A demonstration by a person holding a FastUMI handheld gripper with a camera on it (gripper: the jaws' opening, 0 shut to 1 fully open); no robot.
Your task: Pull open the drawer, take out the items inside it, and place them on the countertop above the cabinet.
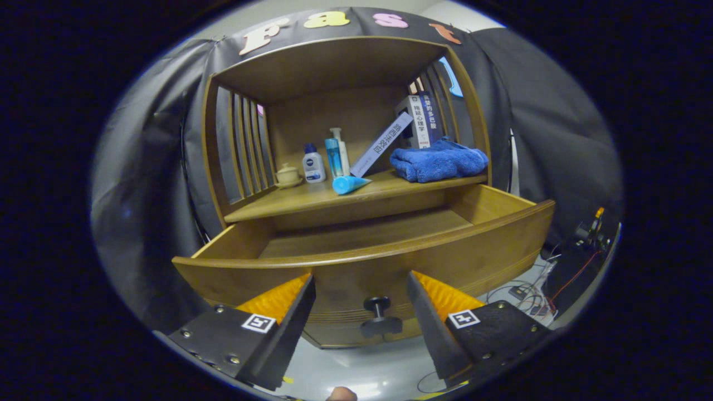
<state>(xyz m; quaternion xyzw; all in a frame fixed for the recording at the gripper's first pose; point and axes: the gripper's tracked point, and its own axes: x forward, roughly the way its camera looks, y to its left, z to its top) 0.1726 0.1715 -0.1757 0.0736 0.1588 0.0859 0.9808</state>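
Drawer [367, 245] is out, sitting just ahead of and above the claw [361, 303], knob [380, 317] between the spread, empty fingers; any contents lie behind the front panel, unseen.

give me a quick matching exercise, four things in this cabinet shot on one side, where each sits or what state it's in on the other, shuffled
Things:
1. drawer
2. blue towel
3. drawer knob
4. tongs

Places or states:
A. folded on the countertop, right side, before the books
B. open, fingers spread either side of the knob
C. pulled out below the countertop
D. between the two fingers, untouched

Pairs: 1-C, 2-A, 3-D, 4-B
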